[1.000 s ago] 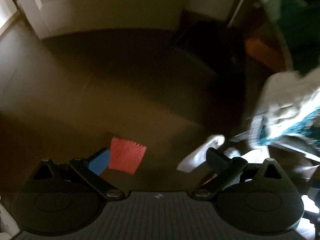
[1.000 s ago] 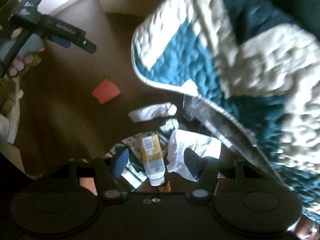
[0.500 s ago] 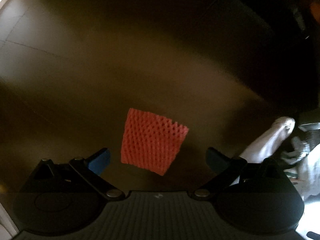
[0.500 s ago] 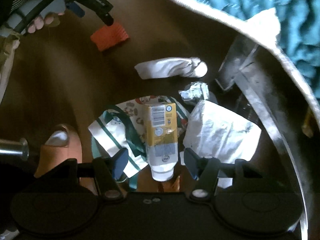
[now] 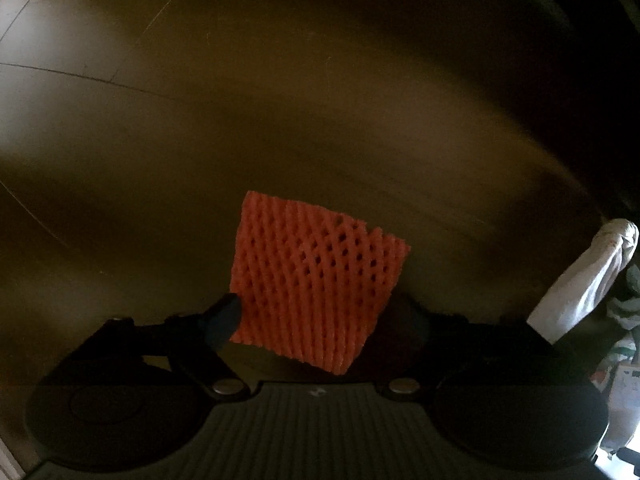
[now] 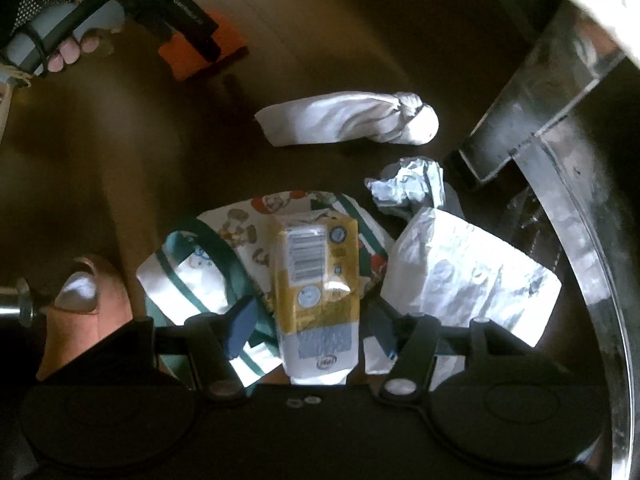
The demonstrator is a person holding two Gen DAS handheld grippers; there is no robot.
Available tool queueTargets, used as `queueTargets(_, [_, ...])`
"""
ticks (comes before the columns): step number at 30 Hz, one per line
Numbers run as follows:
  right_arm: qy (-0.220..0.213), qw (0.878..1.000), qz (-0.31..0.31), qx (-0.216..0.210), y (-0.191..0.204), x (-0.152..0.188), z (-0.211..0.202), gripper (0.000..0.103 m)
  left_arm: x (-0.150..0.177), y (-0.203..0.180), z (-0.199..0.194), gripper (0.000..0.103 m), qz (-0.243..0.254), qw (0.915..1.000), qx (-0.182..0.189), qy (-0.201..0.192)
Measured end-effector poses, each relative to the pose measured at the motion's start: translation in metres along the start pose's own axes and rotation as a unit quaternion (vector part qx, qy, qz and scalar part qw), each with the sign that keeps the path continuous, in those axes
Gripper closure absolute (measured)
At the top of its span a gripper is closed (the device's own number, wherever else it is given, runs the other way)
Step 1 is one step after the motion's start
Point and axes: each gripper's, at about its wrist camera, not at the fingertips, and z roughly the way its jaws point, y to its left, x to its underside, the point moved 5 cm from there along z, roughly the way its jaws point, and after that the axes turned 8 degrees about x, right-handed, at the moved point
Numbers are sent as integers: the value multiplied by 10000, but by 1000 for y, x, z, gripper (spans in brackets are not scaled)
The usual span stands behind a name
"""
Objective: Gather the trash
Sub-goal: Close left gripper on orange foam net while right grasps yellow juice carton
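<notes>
Two tongs low over floor. Left tongs (image 5: 316, 316) closing astride orange foam net (image 5: 316, 284): light, squashy, pinch edges. Right tongs (image 6: 310, 326) wide astride yellow tube (image 6: 316, 280): slick, grip mid-body.

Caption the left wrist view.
Left gripper closing around an orange foam net lying on the dark floor.

Black housings with round caps and silver pivot screws are seen on both tongs, the left tongs (image 5: 316, 320) and right tongs (image 6: 312, 324); blue pads are fitted. A black dotted glove (image 6: 28, 4) is worn.
</notes>
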Motion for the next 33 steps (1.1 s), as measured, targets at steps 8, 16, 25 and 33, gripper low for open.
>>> queueTargets(8, [-58, 9999, -142, 25, 8, -9, 8, 45, 7, 1, -6, 48, -137, 9998, 16, -154])
queueTargets(16, [-131, 9994, -248, 200, 11, -8, 4, 55, 14, 1, -16, 89, -388, 9988, -6, -313])
queueTargets(25, [-392, 9988, -28, 304, 3, 5, -43, 57, 39, -9, -60, 91, -433, 9977, 268, -443])
queueTargets(33, [-903, 9941, 340, 496, -2, 21, -112, 58, 67, -29, -130, 91, -332, 9959, 515, -658])
